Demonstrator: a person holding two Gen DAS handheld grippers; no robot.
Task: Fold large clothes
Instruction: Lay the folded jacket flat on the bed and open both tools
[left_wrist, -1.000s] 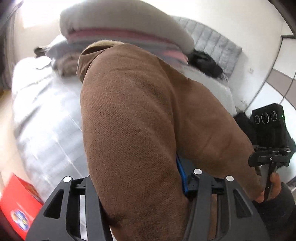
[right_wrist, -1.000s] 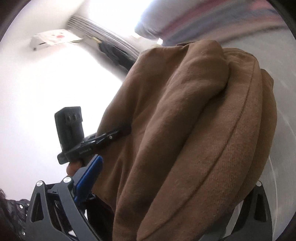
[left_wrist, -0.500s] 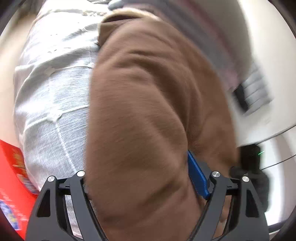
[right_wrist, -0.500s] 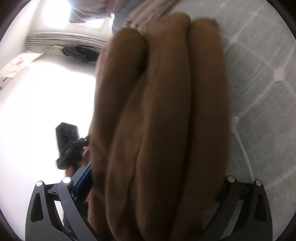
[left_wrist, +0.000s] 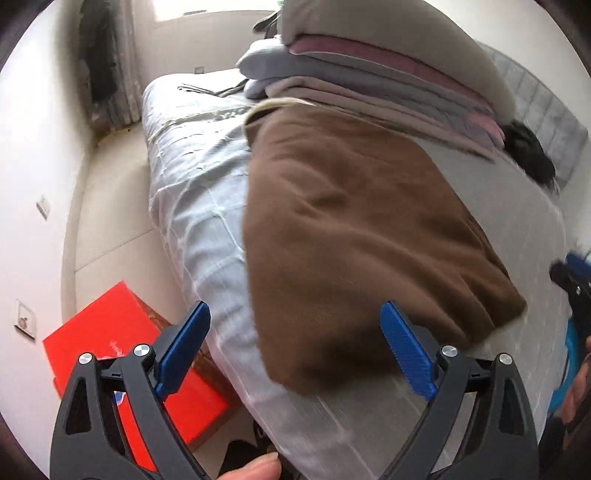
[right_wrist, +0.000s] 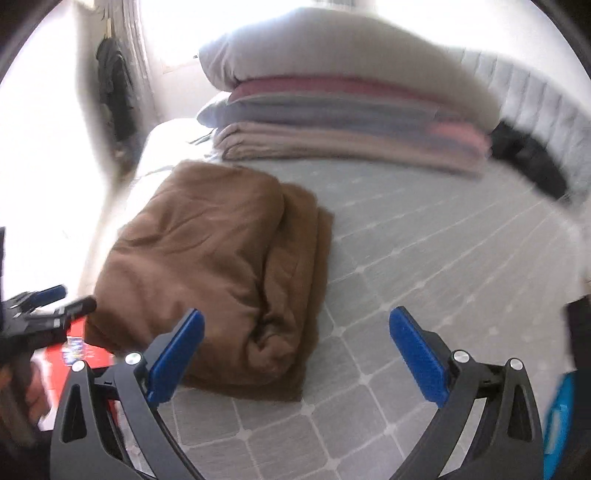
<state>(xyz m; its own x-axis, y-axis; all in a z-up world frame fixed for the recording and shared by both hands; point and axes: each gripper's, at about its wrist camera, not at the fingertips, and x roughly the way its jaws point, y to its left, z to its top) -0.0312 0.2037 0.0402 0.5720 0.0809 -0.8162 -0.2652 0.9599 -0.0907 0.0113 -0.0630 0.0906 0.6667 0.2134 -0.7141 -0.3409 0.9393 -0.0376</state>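
A folded brown garment (left_wrist: 354, 236) (right_wrist: 221, 273) lies in a thick bundle on the grey quilted bed (right_wrist: 424, 258), near its left edge. My left gripper (left_wrist: 295, 314) hovers just in front of the bundle's near end; its jaws are opening wide and hold nothing. My right gripper (right_wrist: 297, 321) is open and empty too, over the bed to the right of the bundle's near end. In the right wrist view the left gripper (right_wrist: 55, 299) appears at the far left. The right gripper (left_wrist: 576, 273) shows at the right edge of the left wrist view.
A stack of folded blankets and a pillow (right_wrist: 343, 107) sits at the far side of the bed, with a dark garment (right_wrist: 528, 162) to its right. A red box (left_wrist: 129, 365) lies on the floor beside the bed. A thumb (left_wrist: 255, 469) shows at the bottom.
Both grippers let go of the brown garment and drew back from it. The folded bundle now rests on the bed, and both pairs of jaws stand wide apart and empty.
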